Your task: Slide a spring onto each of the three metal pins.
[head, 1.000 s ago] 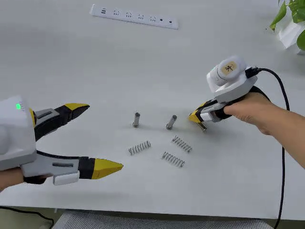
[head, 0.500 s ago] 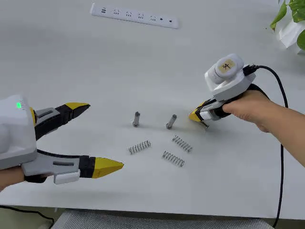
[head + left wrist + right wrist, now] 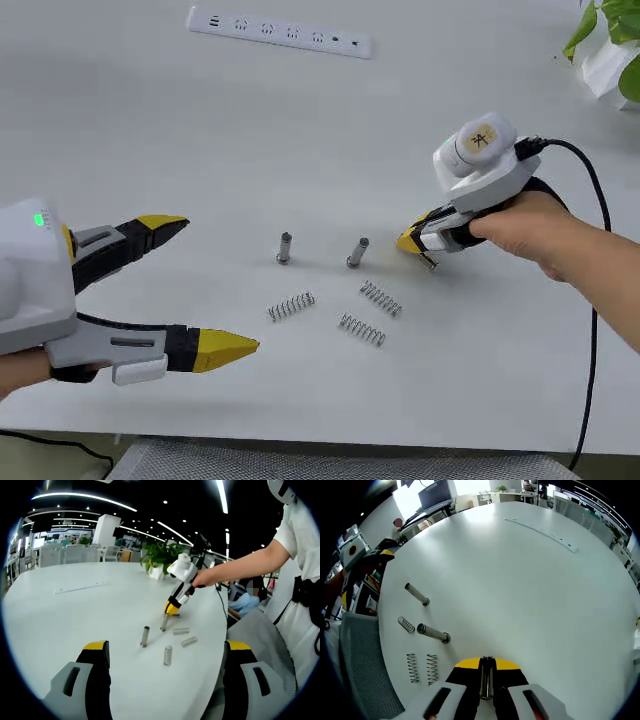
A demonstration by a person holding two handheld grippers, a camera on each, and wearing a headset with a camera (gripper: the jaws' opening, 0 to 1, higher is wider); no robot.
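Observation:
Two metal pins (image 3: 285, 247) (image 3: 358, 252) stand upright mid-table. In front of them lie three springs (image 3: 291, 307) (image 3: 381, 299) (image 3: 361, 331). My right gripper (image 3: 415, 245) is shut on a third pin (image 3: 428, 262), held just above the table to the right of the standing pins; in the right gripper view this pin (image 3: 486, 677) sits between the yellow jaws. My left gripper (image 3: 205, 290) hovers wide open at the lower left with nothing between its fingers. In the left gripper view the pins (image 3: 145, 636) (image 3: 164, 622) and a spring (image 3: 167, 655) lie ahead of it.
A white power strip (image 3: 280, 32) lies at the far edge. A potted plant (image 3: 610, 40) stands at the top right. A black cable (image 3: 590, 200) trails from the right gripper. The table's front edge (image 3: 330, 432) runs close below the springs.
My right gripper has risen slightly with the pin in it. The left gripper, the standing pins and the springs have not moved.

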